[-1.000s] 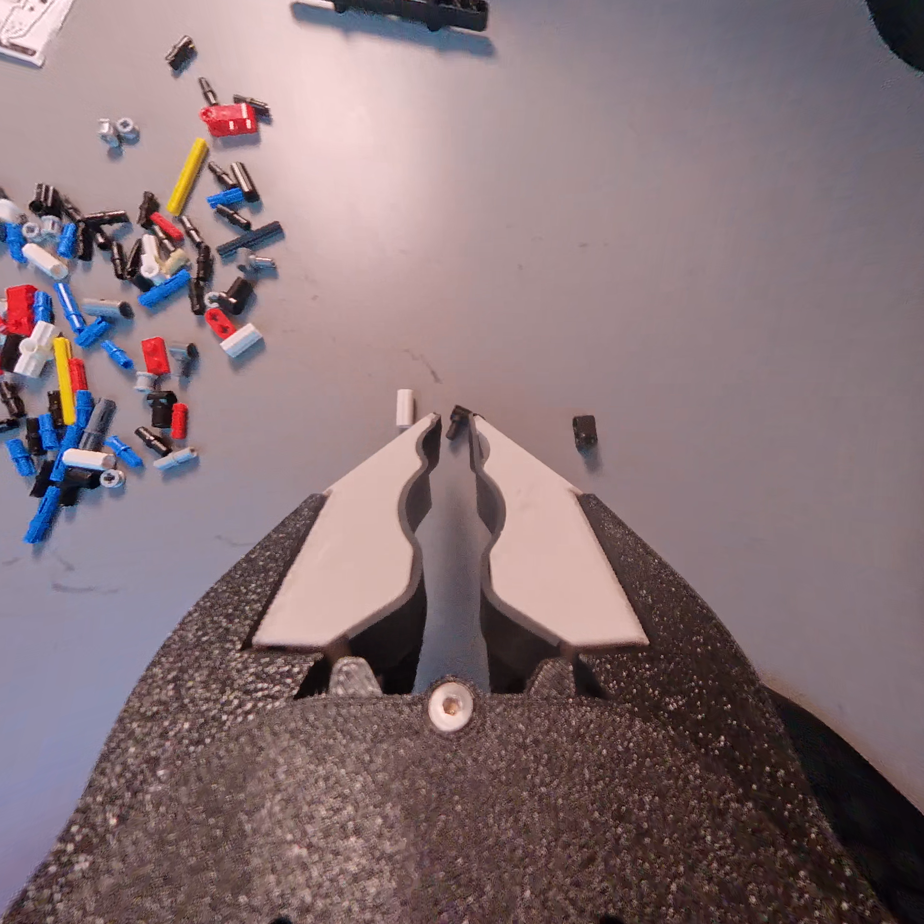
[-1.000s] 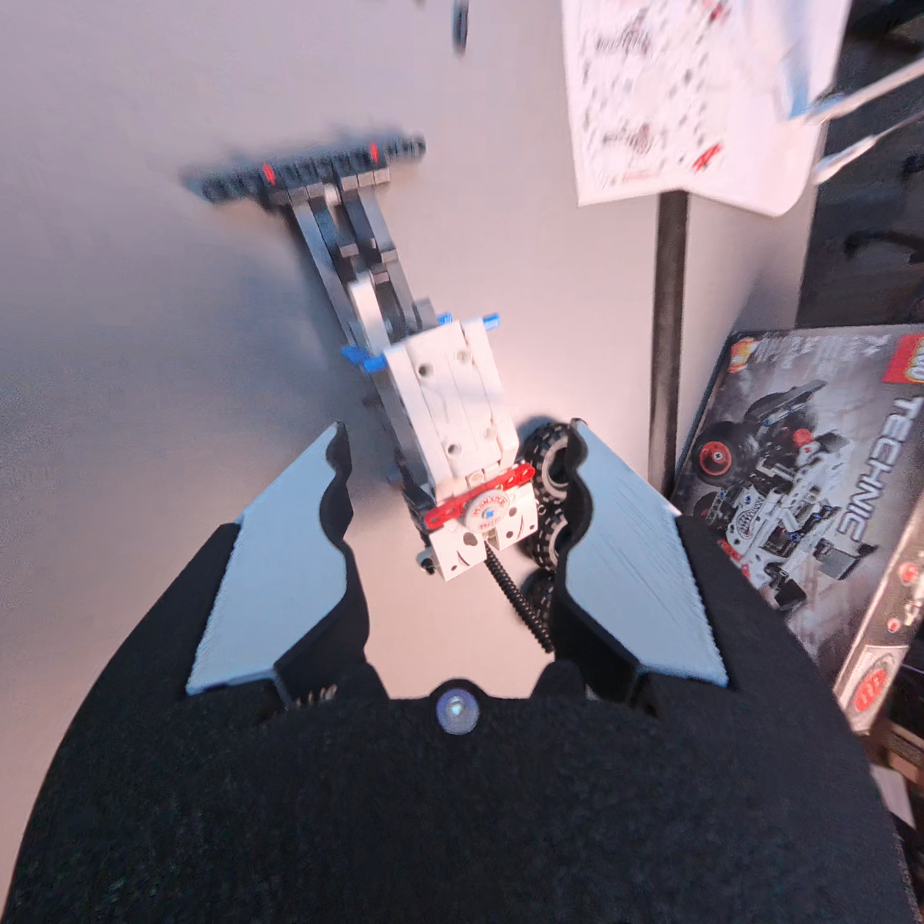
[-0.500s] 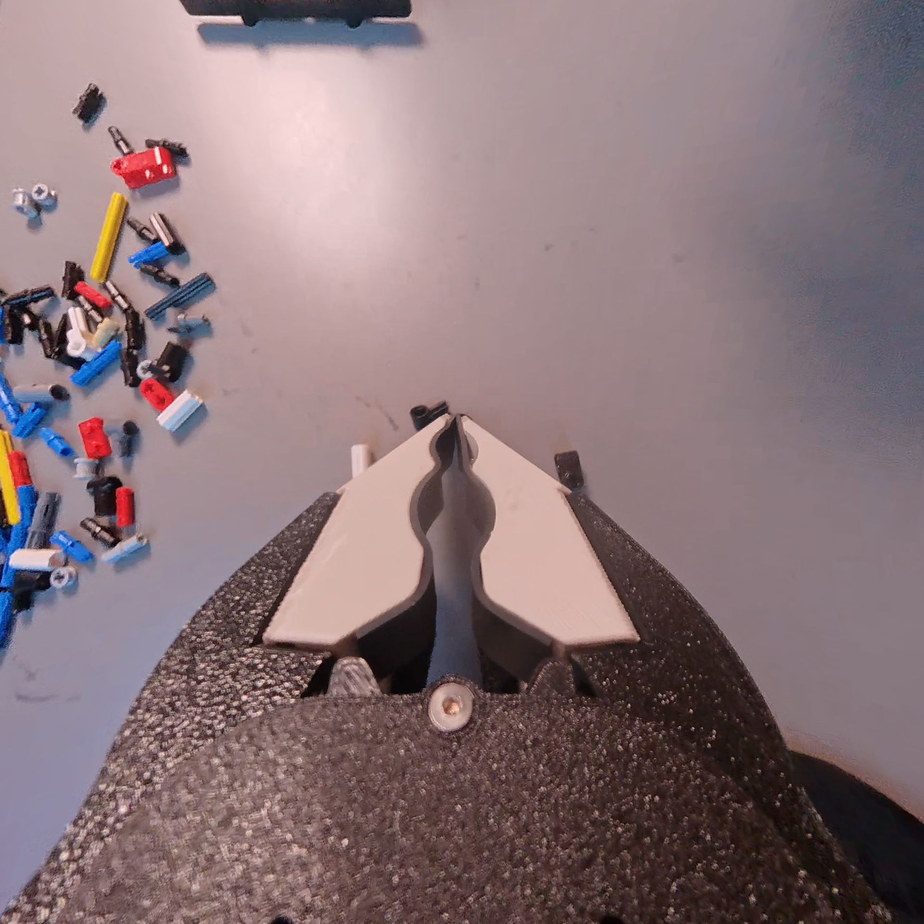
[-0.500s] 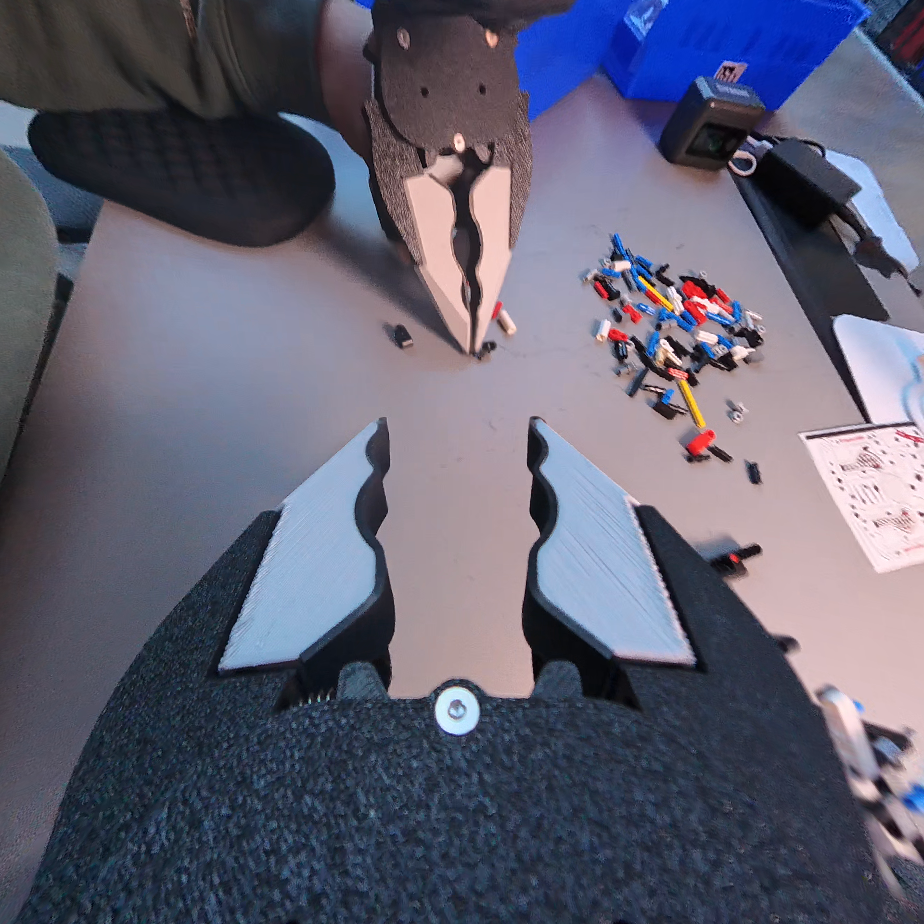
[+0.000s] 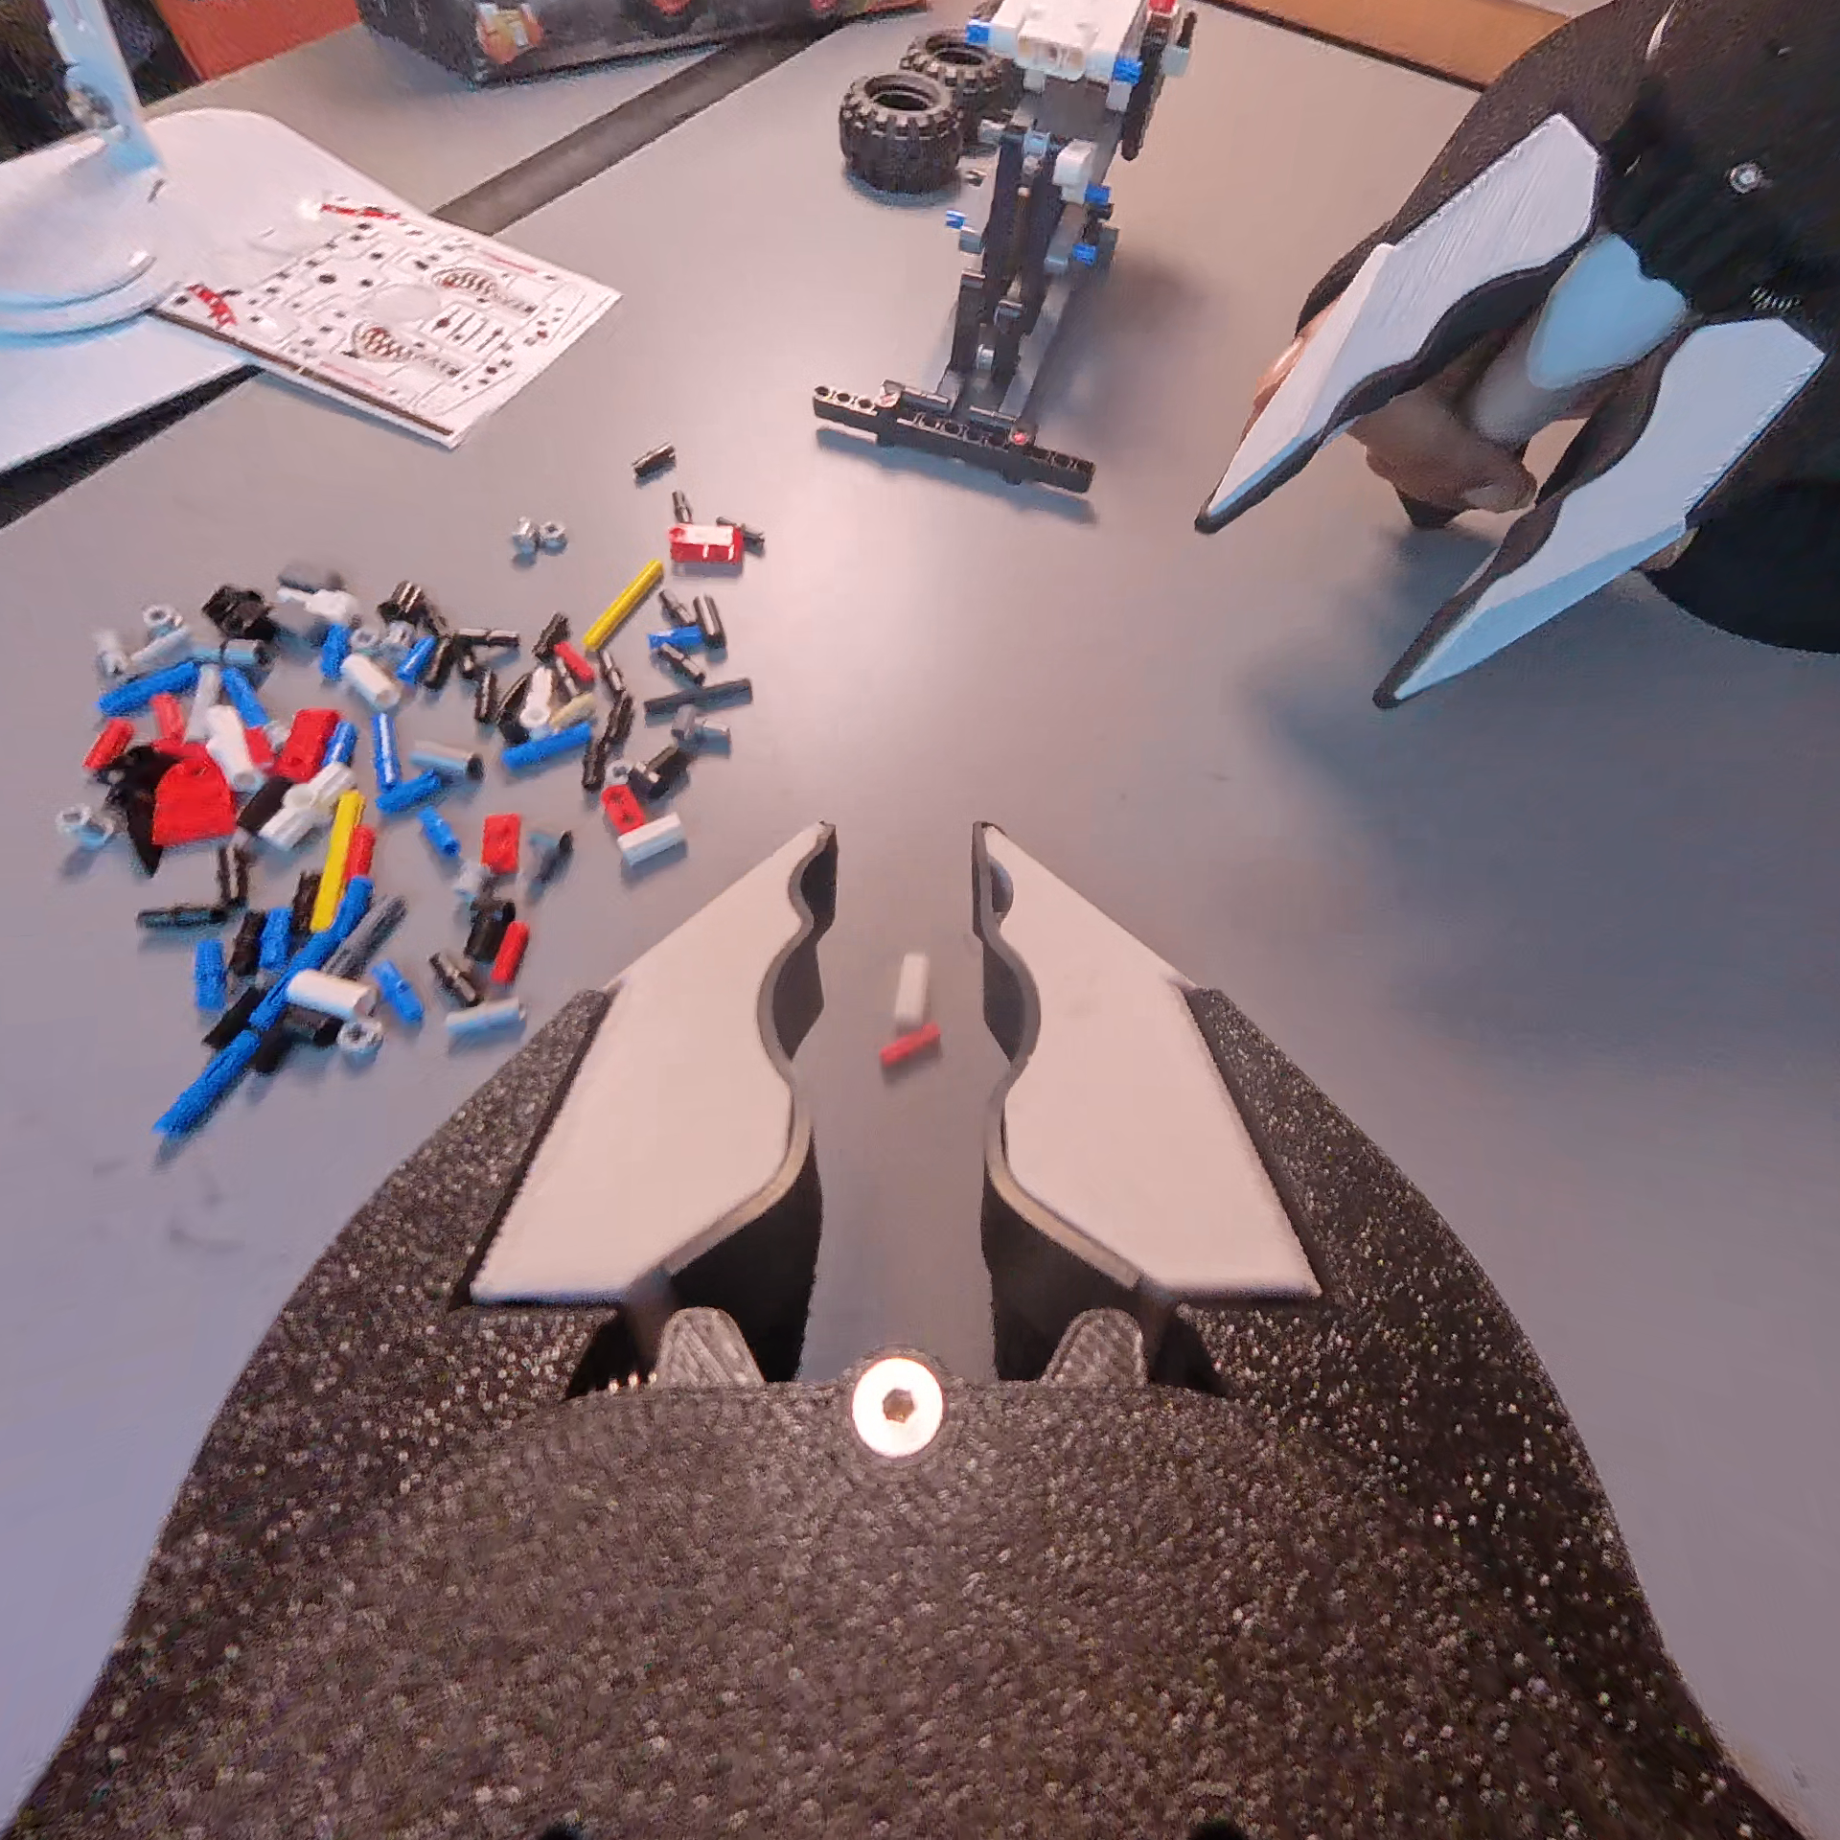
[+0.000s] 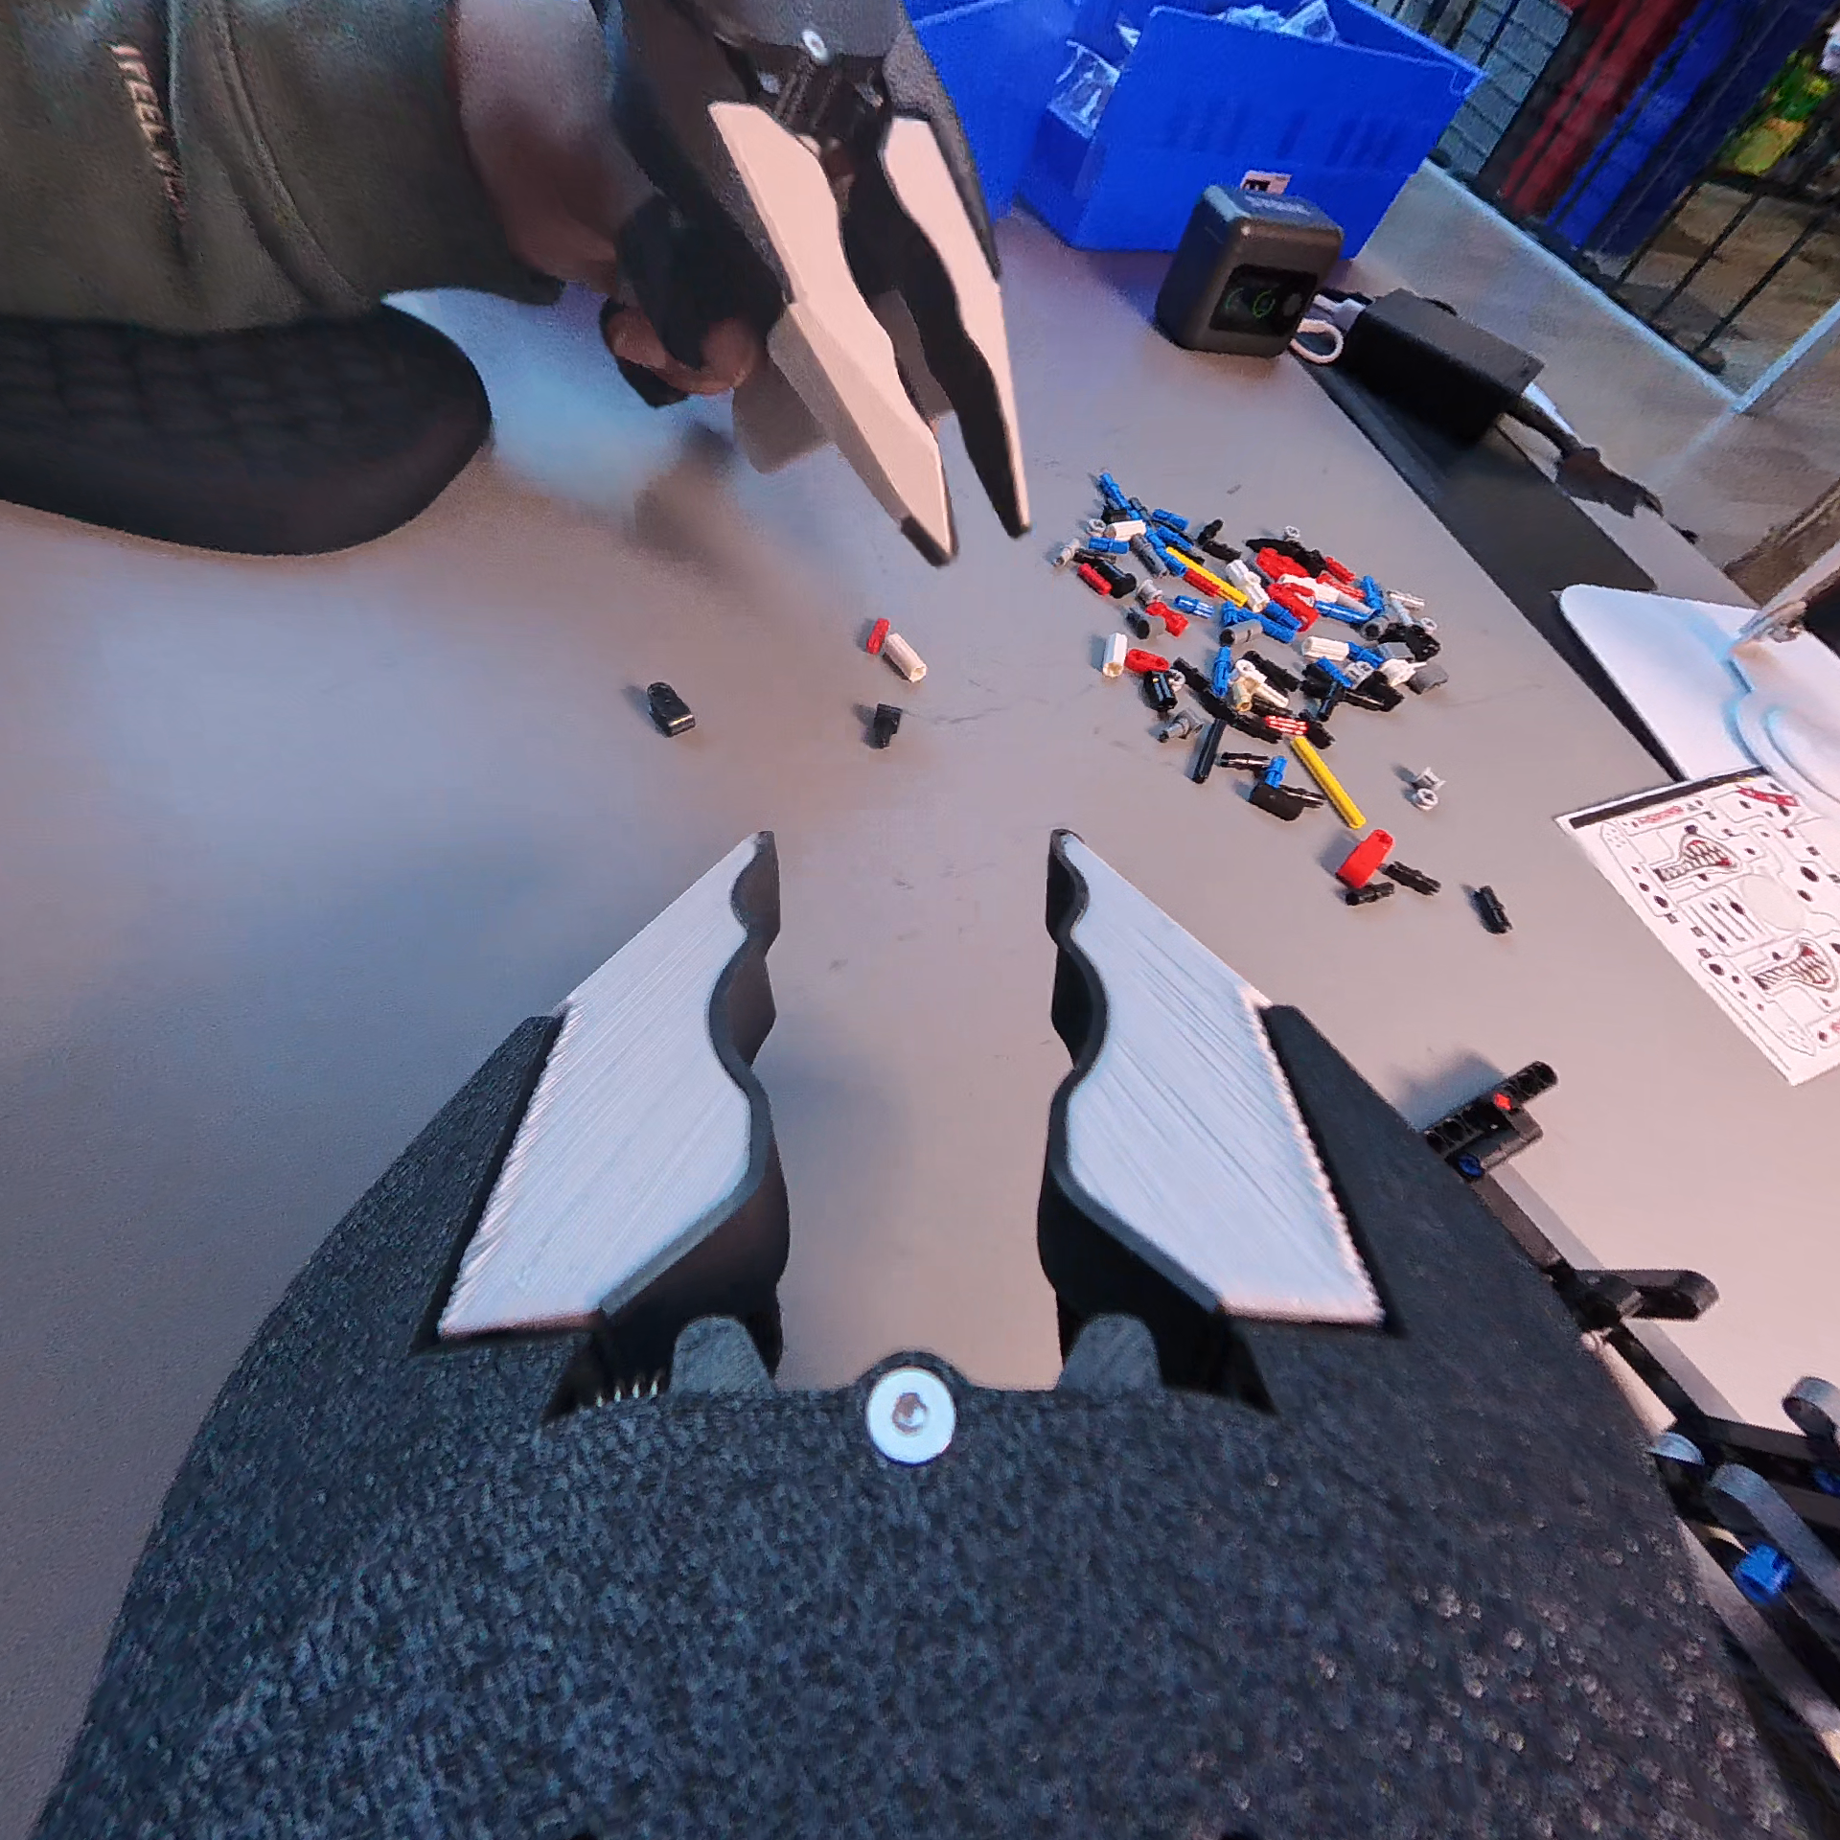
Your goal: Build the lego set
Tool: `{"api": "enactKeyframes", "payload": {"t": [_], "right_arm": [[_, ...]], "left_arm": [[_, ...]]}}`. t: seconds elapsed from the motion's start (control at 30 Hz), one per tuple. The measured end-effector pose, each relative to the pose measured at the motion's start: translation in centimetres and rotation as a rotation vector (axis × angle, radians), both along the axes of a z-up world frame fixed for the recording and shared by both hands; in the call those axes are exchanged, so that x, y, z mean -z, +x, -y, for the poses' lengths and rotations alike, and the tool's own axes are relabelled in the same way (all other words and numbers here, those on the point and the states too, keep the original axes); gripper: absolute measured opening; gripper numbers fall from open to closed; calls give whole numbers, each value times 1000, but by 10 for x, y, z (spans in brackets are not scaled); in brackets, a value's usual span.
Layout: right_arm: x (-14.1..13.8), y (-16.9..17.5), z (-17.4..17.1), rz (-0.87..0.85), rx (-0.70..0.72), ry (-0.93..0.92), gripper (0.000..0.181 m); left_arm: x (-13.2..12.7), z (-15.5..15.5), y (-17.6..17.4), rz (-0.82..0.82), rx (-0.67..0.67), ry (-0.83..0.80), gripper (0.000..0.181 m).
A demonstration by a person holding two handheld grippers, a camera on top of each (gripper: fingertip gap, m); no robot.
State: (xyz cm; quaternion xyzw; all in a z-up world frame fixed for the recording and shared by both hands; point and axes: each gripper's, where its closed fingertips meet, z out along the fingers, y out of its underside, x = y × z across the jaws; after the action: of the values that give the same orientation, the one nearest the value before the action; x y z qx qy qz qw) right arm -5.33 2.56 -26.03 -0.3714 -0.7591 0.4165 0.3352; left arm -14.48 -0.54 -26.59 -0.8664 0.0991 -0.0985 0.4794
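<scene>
Left tongs [image 5: 904, 826] spread, empty, raised above the grey tabletop [image 5: 1394, 996]. Between the fingers, down on the tabletop: a small white piece [image 5: 910, 986] and a red piece [image 5: 908, 1045], end to end, touching neither finger. At 10 o'clock from the tips, a loose scatter of small lego parts [image 5: 398, 777] in blue, black, red, white and yellow. Farther at 11 o'clock, a printed sheet [image 5: 388, 314] lying flat, one edge over a white base plate [image 5: 110, 269]. At 12 o'clock, well apart, the part-built lego model [image 5: 1016, 259], its long black beam nearest, two black tyres [image 5: 911, 124] beside its far end. At 2 o'clock, right tongs [image 5: 1294, 607] also spread and empty, tips angled down toward the tabletop.

From the right wrist view: right tongs [image 6: 911, 836] wide apart, nothing held. Just past the tips, a black piece [image 6: 882, 724] at 12 o'clock and another black piece [image 6: 669, 710] at 11 o'clock, well apart. Beyond these, the red piece [image 6: 876, 635] and white piece [image 6: 905, 656], below the left tongs [image 6: 971, 543]. Parts scatter [image 6: 1255, 647] at 1 o'clock; model's beam [image 6: 1494, 1115] at 4 o'clock, near the right finger. Far off, a black camera [image 6: 1245, 274] and blue bins [image 6: 1195, 129].
</scene>
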Motion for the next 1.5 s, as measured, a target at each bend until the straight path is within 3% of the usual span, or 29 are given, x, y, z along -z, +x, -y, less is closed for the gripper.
{"api": "enactKeyframes", "payload": {"t": [0.17, 0.47, 0.57, 0.7, 0.87, 1.1, 1.37, 1.5], "right_arm": [[3, -2, 1, 6, -2, -34, 50], [-3, -2, 1, -28, 2, -71, 40], [-2, -22, 9, -13, -17, -53, 33], [20, -68, 24, 98, -108, 76, 32], [44, -103, 41, 262, -220, 134, 20], [54, -104, 48, 346, -274, 165, 21], [55, -100, 54, 367, -325, 187, 6], [38, -89, 47, 297, -297, 115, 6]], "left_arm": [[15, 28, -6, -37, 32, -105, 22], [50, 36, -7, -148, 75, -242, 6], [51, 33, -7, -161, 75, -234, 3], [51, 34, -7, -179, 76, -239, 3], [50, 37, -9, -209, 71, -225, 14], [50, 35, -9, -180, 92, -204, 19], [51, 35, -4, -113, 115, -195, 8], [51, 33, -6, -83, 77, -208, 4]]}}
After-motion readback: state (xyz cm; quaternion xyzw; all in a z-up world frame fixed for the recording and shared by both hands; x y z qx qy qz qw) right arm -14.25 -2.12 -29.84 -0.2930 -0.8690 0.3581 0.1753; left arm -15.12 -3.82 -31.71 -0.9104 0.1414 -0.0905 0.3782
